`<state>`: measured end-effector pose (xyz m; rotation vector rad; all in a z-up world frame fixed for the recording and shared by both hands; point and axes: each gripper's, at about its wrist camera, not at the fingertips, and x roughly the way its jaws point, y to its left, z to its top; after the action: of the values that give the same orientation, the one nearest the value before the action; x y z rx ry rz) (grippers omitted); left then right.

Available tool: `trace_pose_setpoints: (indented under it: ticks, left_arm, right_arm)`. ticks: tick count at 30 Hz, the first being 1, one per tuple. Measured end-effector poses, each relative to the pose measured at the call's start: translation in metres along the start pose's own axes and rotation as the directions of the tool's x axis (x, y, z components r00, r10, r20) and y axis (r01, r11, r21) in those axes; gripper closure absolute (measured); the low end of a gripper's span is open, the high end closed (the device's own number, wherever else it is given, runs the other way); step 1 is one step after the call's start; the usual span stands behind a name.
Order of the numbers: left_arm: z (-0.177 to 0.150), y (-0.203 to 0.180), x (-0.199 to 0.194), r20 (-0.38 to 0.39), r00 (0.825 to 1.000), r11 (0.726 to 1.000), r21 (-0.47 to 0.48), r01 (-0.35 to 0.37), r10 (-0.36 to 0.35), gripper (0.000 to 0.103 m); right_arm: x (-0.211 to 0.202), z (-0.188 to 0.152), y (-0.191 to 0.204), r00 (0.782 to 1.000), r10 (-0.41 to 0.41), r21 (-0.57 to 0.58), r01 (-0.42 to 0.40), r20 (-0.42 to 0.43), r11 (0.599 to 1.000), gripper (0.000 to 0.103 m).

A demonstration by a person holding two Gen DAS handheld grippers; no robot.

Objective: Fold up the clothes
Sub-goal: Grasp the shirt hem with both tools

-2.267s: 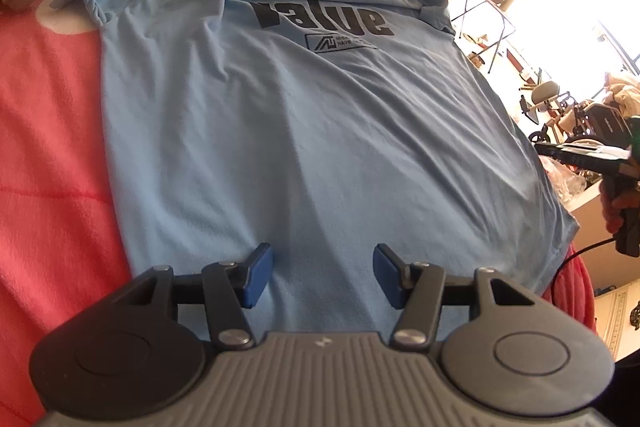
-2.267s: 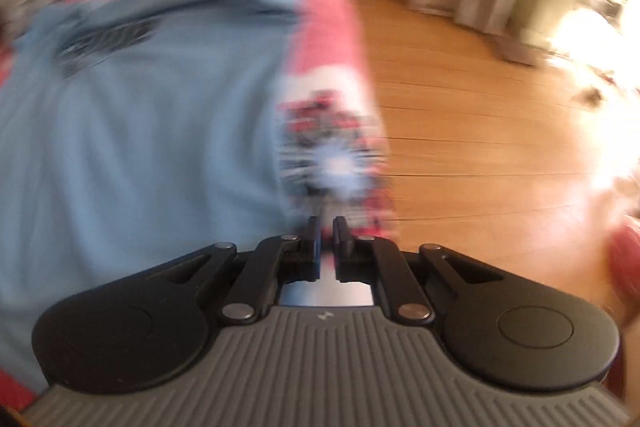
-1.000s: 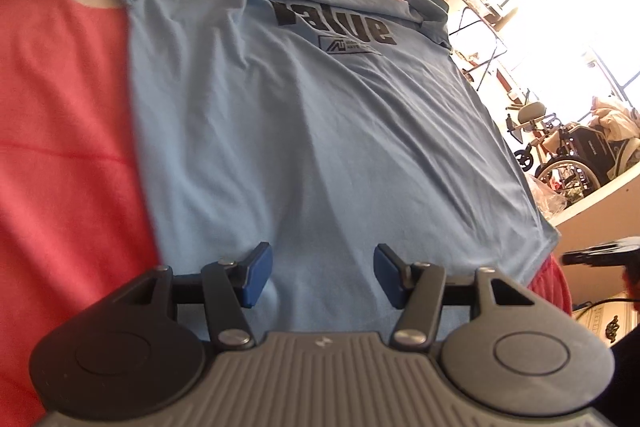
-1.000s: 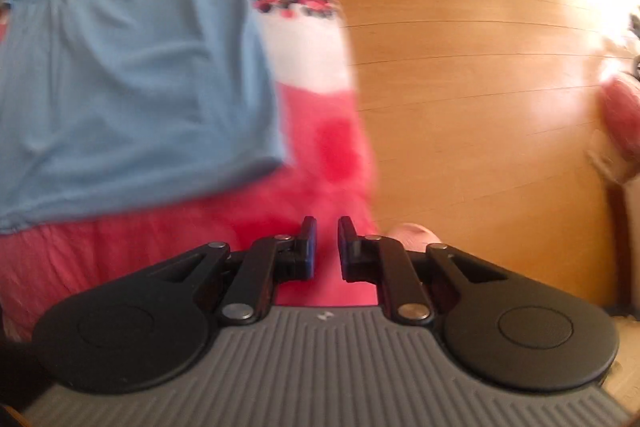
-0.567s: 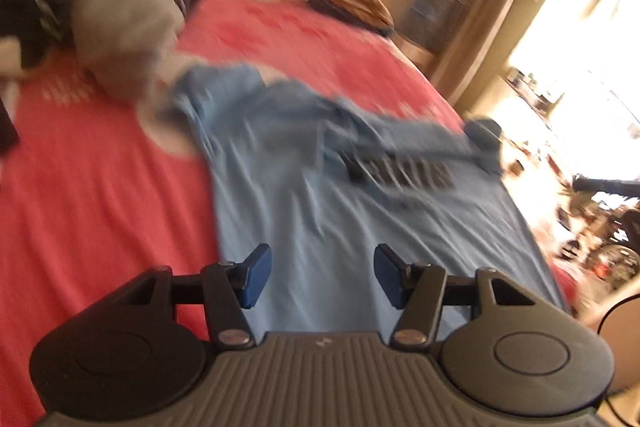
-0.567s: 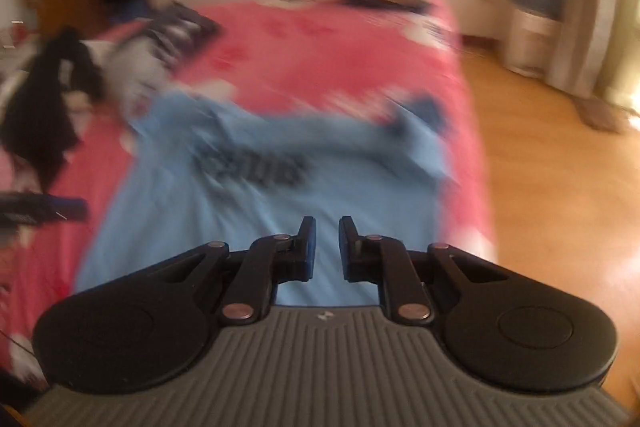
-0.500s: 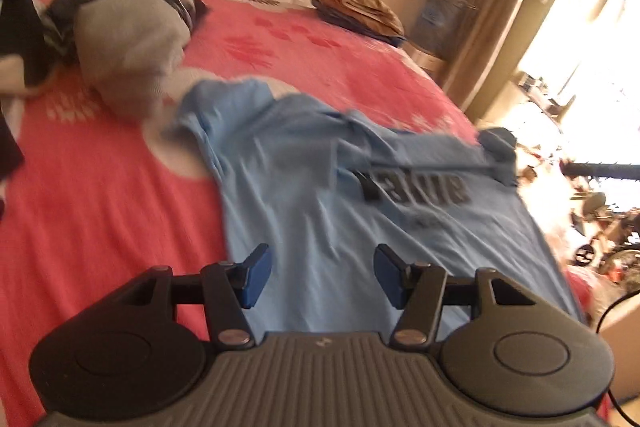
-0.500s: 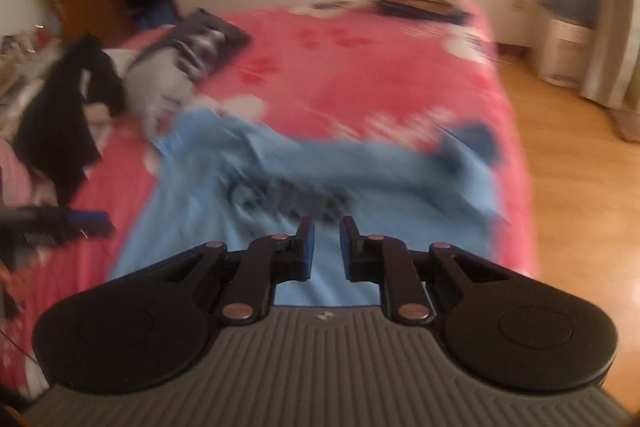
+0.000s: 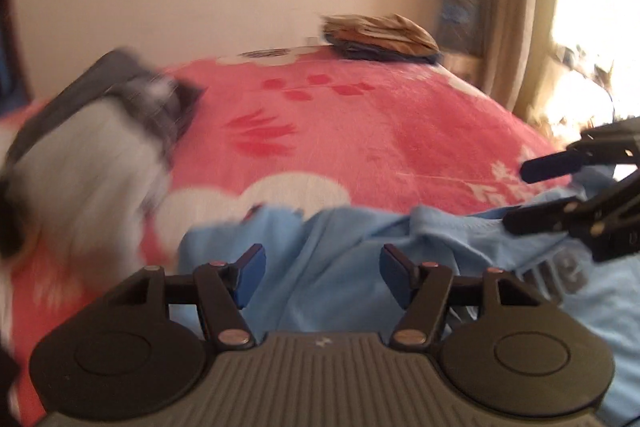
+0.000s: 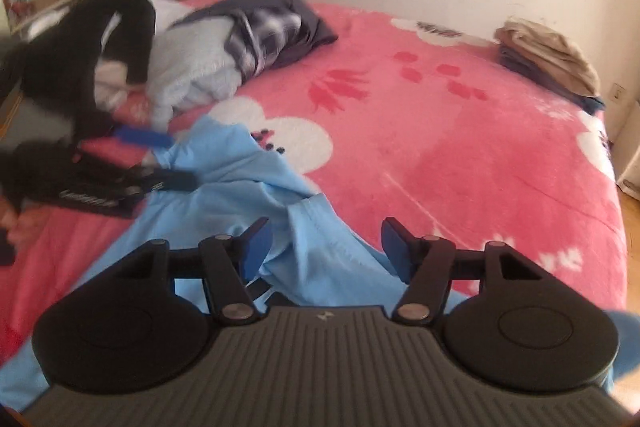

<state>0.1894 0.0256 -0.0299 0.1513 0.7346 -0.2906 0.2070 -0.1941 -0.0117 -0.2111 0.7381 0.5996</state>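
Observation:
A light blue T-shirt (image 9: 340, 267) with dark lettering lies on the pink bed; its collar end is rumpled. My left gripper (image 9: 322, 275) is open and empty over the shirt's left shoulder area. My right gripper (image 10: 326, 247) is open and empty over the shirt's (image 10: 256, 183) collar folds. The right gripper also shows at the right edge of the left wrist view (image 9: 560, 195), open. The left gripper shows at the left of the right wrist view (image 10: 160, 163), open.
A pile of grey, plaid and black clothes (image 10: 192, 59) lies at the bed's far left. A folded stack of tan and dark clothes (image 10: 548, 59) sits at the far right corner. The pink blanket (image 10: 440, 131) stretches beyond the shirt. Wooden floor lies to the right.
Both grippers have moved from the shirt's hem up to its collar end. The right gripper has opened. The left stays open.

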Motion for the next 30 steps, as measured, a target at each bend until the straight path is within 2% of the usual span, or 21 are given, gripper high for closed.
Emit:
trace_pose_setpoints:
  ticks: [6, 7, 8, 10, 11, 12, 13, 16, 21, 24, 30]
  left_arm:
    - [0.019, -0.010, 0.058, -0.076, 0.996, 0.989, 0.137, 0.049, -0.039, 0.038]
    - [0.020, -0.009, 0.066, -0.104, 0.994, 0.989, 0.137, 0.056, -0.042, 0.044]
    - [0.020, -0.008, 0.075, -0.132, 0.990, 0.989, 0.131, 0.065, -0.048, 0.059]
    - [0.019, -0.002, 0.085, -0.167, 0.983, 0.992, 0.087, 0.093, -0.078, 0.082]
    - [0.017, 0.000, 0.084, -0.157, 0.984, 0.994, 0.064, 0.091, -0.080, 0.094]
    - [0.016, 0.002, 0.081, -0.143, 0.987, 0.995, 0.044, 0.085, -0.078, 0.099]
    - [0.014, 0.005, 0.076, -0.128, 0.989, 0.997, 0.018, 0.080, -0.077, 0.099]
    - [0.006, 0.011, 0.050, -0.023, 0.998, 0.998, -0.042, 0.050, -0.051, 0.100]
    - [-0.012, 0.015, 0.007, 0.066, 0.998, 0.992, -0.125, 0.031, -0.023, 0.100]
    - [-0.029, 0.009, -0.010, 0.061, 0.998, 0.994, -0.111, 0.005, 0.002, 0.100]
    - [-0.053, -0.002, -0.017, -0.003, 1.000, 0.997, -0.075, -0.016, 0.016, 0.098]
  right_arm:
    - [0.047, 0.004, -0.013, 0.997, 0.056, 0.004, -0.055, -0.044, 0.998, 0.043]
    - [0.055, 0.005, -0.016, 0.997, 0.060, 0.004, -0.060, -0.056, 0.998, 0.043]
    - [0.063, 0.005, -0.018, 0.996, 0.062, 0.006, -0.062, -0.069, 0.998, 0.043]
    - [0.077, 0.006, -0.022, 0.993, 0.073, 0.015, -0.072, -0.093, 0.997, 0.048]
    - [0.079, 0.005, -0.023, 0.993, 0.067, 0.018, -0.066, -0.098, 0.998, 0.055]
    - [0.081, 0.004, -0.023, 0.993, 0.062, 0.022, -0.060, -0.102, 0.998, 0.083]
    - [0.074, 0.001, -0.021, 0.994, 0.065, 0.017, -0.064, -0.085, 0.998, 0.095]
    - [0.054, -0.008, -0.015, 0.997, 0.077, 0.001, -0.077, -0.033, 0.997, 0.097]
    - [0.011, -0.036, 0.027, 0.996, 0.022, -0.205, -0.003, 0.088, 0.979, 0.097]
    - [0.005, -0.059, 0.048, 0.996, 0.008, -0.311, 0.022, 0.093, 0.950, 0.096]
    - [0.007, -0.086, 0.062, 1.000, 0.007, -0.354, 0.001, 0.021, 0.935, 0.096]
